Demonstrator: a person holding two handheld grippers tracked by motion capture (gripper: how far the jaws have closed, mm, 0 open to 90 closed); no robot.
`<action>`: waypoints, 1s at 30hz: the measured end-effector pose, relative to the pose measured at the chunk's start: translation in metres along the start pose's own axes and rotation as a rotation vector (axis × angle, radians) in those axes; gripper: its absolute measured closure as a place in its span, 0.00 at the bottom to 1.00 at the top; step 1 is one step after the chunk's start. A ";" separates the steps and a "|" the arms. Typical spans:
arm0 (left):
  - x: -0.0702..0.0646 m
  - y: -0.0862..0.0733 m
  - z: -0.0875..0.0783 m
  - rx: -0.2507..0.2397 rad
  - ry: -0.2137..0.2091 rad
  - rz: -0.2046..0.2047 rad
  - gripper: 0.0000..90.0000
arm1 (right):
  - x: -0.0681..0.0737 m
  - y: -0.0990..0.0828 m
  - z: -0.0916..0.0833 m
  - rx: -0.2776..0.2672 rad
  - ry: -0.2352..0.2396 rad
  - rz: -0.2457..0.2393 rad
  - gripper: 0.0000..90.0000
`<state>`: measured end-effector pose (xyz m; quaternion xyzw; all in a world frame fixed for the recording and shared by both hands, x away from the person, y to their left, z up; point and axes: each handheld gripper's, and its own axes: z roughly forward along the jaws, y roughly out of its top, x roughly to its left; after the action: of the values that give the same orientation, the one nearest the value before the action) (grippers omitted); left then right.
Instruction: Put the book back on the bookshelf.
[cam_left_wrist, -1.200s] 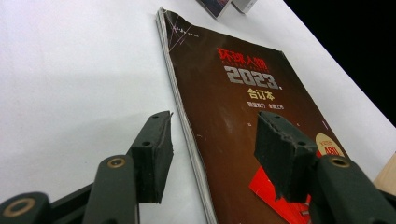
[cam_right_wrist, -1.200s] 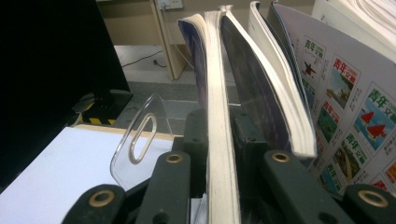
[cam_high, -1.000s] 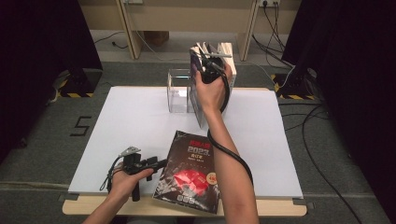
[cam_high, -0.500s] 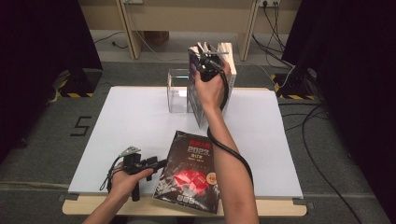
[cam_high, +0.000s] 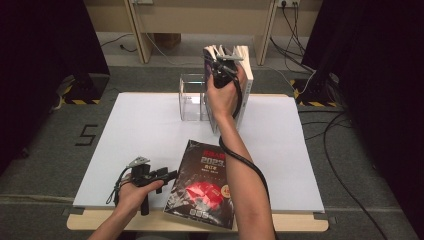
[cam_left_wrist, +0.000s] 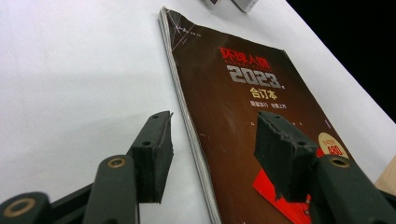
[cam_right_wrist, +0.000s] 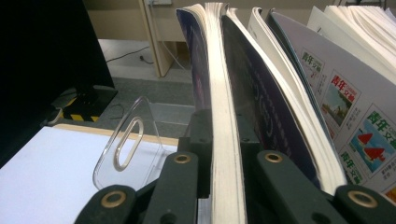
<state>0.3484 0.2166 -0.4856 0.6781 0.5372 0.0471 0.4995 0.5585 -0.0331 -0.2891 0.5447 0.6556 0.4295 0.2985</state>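
Right gripper (cam_high: 218, 67): jaws, just closing, pinch an upright purple-covered book (cam_right_wrist: 224, 116) among standing books at the surface's far edge. Left gripper (cam_left_wrist: 212, 154): jaws spread, straddling the flat magazine's (cam_left_wrist: 261, 107) spine.

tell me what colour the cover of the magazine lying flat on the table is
Dark brown-black magazine cover with red art; clearest in the left gripper view.

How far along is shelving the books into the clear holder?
Done: several books stand upright beside the clear bookend. In hand: the right gripper has just closed on a purple-covered book there. Left: the dark 2023 magazine lies flat, the open left gripper straddling its edge.
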 end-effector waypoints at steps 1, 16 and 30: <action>0.000 0.000 0.000 0.000 0.000 0.000 0.51 | 0.000 0.000 0.001 -0.006 -0.006 0.000 0.92; -0.001 -0.002 0.001 0.006 -0.004 0.000 0.51 | 0.007 -0.005 0.007 -0.044 -0.083 -0.001 0.92; -0.001 -0.003 0.002 0.007 -0.004 0.000 0.51 | 0.008 -0.010 0.005 -0.051 -0.082 0.000 0.82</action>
<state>0.3473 0.2151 -0.4881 0.6798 0.5365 0.0439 0.4981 0.5564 -0.0247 -0.2994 0.5543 0.6315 0.4233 0.3388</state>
